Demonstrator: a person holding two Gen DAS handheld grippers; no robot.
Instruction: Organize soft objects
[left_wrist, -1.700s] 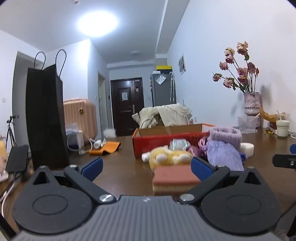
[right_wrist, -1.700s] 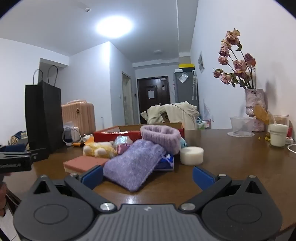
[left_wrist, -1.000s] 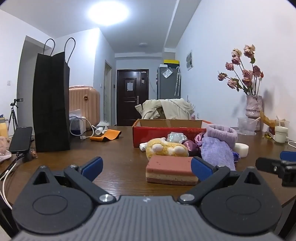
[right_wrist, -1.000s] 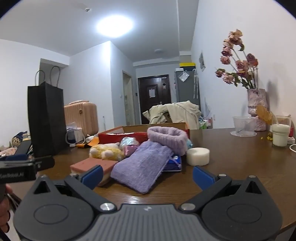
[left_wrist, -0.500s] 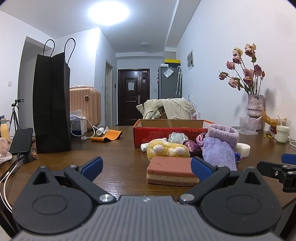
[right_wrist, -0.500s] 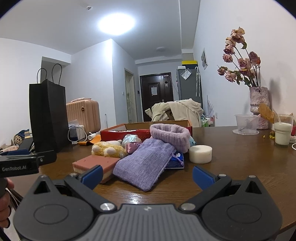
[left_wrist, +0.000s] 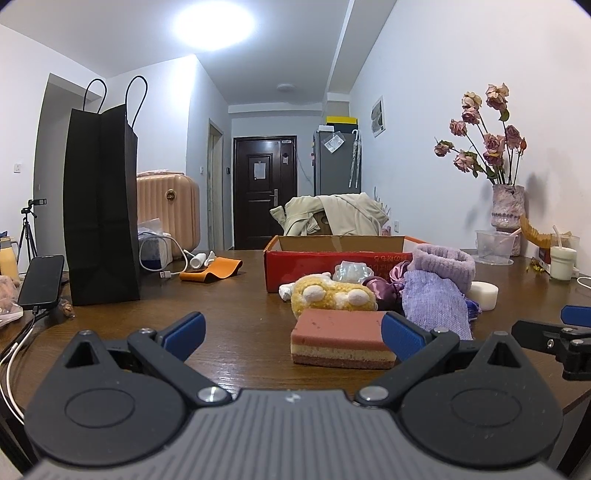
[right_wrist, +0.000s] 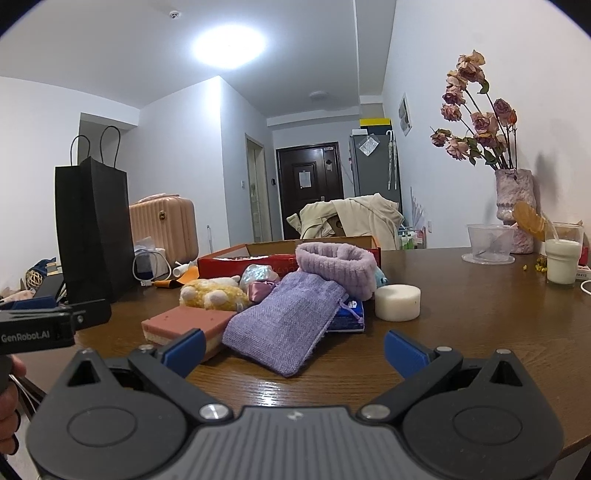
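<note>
"GenRobot.AI" in white on the black side of the left gripper (right_wrist: 37, 330) seen from the right wrist, upside-down white print on the red box (left_wrist: 338, 256) front, too small to read

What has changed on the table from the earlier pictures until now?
Only the left gripper moved: it levelled out and drew back slightly from the pink sponge, ending level with the table. Nothing was grasped or released. The right gripper stayed open, almost unmoved, before the purple pouch; the soft pile and red box stayed put.
</note>
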